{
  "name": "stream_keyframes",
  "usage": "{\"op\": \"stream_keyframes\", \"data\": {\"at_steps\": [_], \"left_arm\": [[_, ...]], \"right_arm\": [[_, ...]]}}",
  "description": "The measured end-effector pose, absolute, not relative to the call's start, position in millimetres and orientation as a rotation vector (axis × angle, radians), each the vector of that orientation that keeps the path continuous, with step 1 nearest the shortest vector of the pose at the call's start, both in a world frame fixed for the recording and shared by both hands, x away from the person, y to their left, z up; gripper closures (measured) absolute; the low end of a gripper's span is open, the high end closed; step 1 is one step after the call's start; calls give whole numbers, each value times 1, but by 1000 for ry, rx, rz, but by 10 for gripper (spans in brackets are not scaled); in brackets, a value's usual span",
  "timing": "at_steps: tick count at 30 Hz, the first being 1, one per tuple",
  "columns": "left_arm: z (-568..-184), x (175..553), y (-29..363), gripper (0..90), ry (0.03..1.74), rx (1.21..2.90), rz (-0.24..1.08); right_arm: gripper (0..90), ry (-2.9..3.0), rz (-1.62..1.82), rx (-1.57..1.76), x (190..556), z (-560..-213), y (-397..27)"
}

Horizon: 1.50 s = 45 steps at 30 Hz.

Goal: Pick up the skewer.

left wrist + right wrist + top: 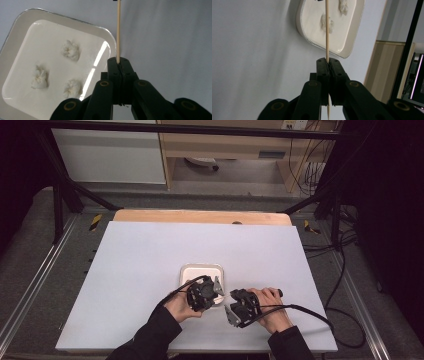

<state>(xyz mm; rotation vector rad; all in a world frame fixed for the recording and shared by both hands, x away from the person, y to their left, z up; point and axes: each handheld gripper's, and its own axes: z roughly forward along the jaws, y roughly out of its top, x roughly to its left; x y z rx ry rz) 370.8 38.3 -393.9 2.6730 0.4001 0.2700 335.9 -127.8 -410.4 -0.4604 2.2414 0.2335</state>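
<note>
Setting: white table top point(150, 265) seen from above, both forearms entering at 6 o'clock
Left gripper point(216, 290): held over the near edge of the tray, at about 5 o'clock from the table's centre; jaws pressed together on one end of a thin wooden skewer point(118, 32)
Right gripper point(230, 314): just beside the left one, at its 4 o'clock; jaws pinching the same skewer, whose pointed tip pokes out behind the pads in the right gripper view
Skewer: spans the small gap between the two grippers, clamped at both ends, clear of the table
Tray point(15, 32): white, square with rounded corners, resting flat on the table, at 10 o'clock from the left jaws in the left gripper view
Tray contents: three small white dumpling-like lumps point(70, 50) lying apart from one another on the tray floor
Background: wooden board point(200, 216) at the table's 12 o'clock edge
</note>
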Motion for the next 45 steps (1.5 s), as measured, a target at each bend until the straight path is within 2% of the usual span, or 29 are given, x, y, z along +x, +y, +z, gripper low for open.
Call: {"op": "stream_keyframes", "data": {"at_steps": [2, 3, 4, 6, 15, 19, 30, 45], "left_arm": [[-394, 371, 41, 886, 409, 2667, 272], [-394, 372, 44, 886, 413, 2670, 276], [-394, 372, 47, 886, 421, 2664, 275], [-395, 373, 53, 886, 438, 2657, 276], [-395, 373, 81, 886, 508, 2621, 292], [-395, 372, 94, 886, 543, 2583, 285], [-398, 365, 132, 885, 636, 2469, 276], [-404, 345, 186, 884, 780, 2254, 328]], "right_arm": [[756, 2253, 279, -435, 336, -408, -129], [756, 2253, 279, -435, 336, -408, -129], [671, 2271, 328, -391, 337, -405, -133], [645, 2282, 346, -363, 337, -405, -134], [347, 2335, 685, 29, 347, -401, -159], [260, 2353, 783, 214, 349, -403, -168], [113, 2432, 901, 588, 354, -418, -183], [13, 2474, 982, 847, 354, -427, -183]]}}
